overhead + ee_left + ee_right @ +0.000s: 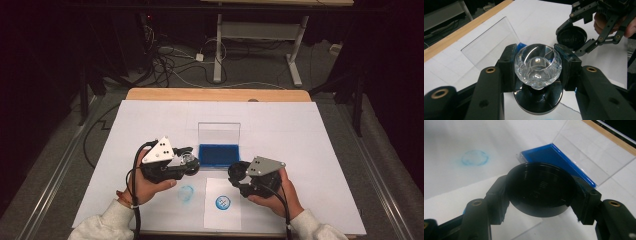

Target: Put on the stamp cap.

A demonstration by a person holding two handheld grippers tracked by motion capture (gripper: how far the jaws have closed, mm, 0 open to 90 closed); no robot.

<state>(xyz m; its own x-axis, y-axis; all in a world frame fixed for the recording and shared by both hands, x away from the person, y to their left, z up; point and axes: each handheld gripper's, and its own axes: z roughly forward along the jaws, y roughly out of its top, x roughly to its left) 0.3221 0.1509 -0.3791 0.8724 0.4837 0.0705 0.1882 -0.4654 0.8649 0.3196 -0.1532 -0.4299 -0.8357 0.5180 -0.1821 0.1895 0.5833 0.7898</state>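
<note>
Left gripper (pixel 537 66) clamped on stamp's faceted clear knob (pixel 537 65), black base pointing down, above desk's near-middle. Right gripper (pixel 540 192) clamped on round black cap (pixel 540 190), just right of the stamp. Blue ink pad (pixel 219 154) with upright clear lid is just beyond both, left nearer. Stamped paper (pixel 223 203) at near edge.

We see a stamp whose knob (pixel 537 65) looks like clear, faceted, glossy glass or plastic above a shiny black base (pixel 538 99). Beside the knob, the round black cap (pixel 541 188) looks like smooth, slightly glossy plastic. Behind the cap, the ink pad (pixel 549 157) shows matt blue felt in a clear plastic case. The table (pixel 215 94) edge looks like wood under matt white paper (pixel 300 140).
</note>
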